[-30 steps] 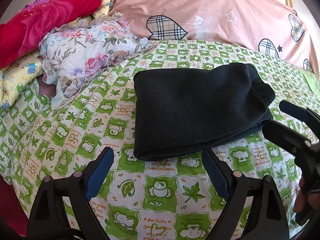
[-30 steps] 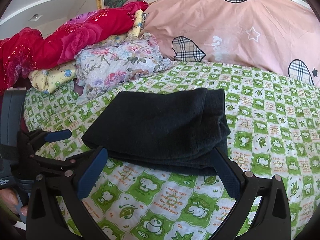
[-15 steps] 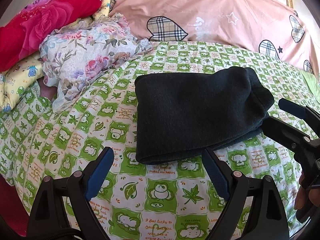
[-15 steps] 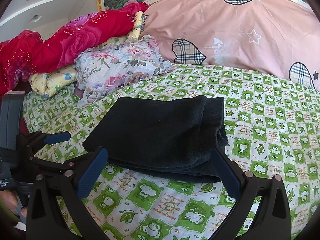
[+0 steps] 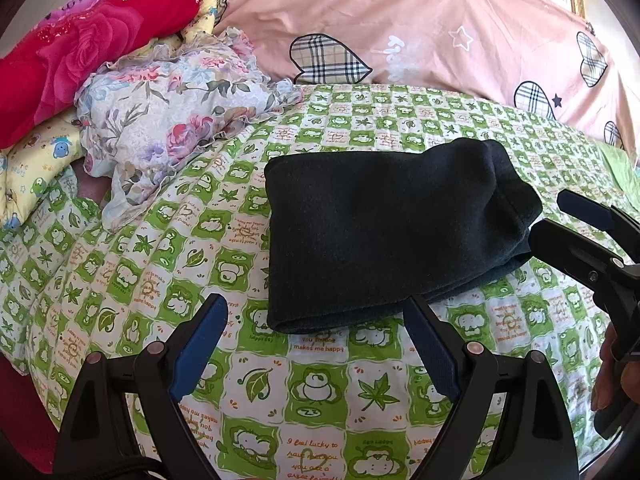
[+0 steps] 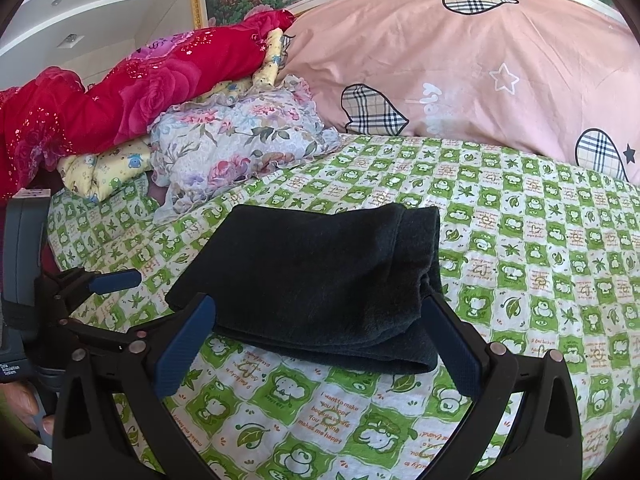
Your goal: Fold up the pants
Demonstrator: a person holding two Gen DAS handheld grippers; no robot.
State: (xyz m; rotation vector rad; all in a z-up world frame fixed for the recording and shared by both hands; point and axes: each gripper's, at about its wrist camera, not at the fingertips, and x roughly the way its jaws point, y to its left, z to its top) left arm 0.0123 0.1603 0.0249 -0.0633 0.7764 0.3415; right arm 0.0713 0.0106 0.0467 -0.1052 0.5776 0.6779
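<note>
Dark pants [image 5: 384, 228] lie folded into a compact rectangle on the green frog-print bedsheet [image 5: 312, 392]; the same pants [image 6: 320, 280] fill the middle of the right wrist view. My left gripper [image 5: 316, 312] is open, hovering just short of the fold's near edge, nothing between its blue pads. My right gripper [image 6: 320, 312] is open too, its fingers straddling the near edge of the pants without gripping them. The right gripper [image 5: 576, 224] shows at the right edge of the left wrist view, the left gripper [image 6: 108, 284] at the left edge of the right one.
A pile of bedding lies at the back left: a red rose blanket [image 5: 72, 52], a floral cloth [image 5: 176, 108] and a yellow cartoon-print cloth [image 5: 36, 160]. A large pink quilt with plaid hearts [image 5: 440, 28] spans the back. A hand [image 5: 616, 376] holds the right gripper.
Both grippers have pulled back slightly and tilted up, so the folded pants sit lower in each view. The pants themselves have not moved.
</note>
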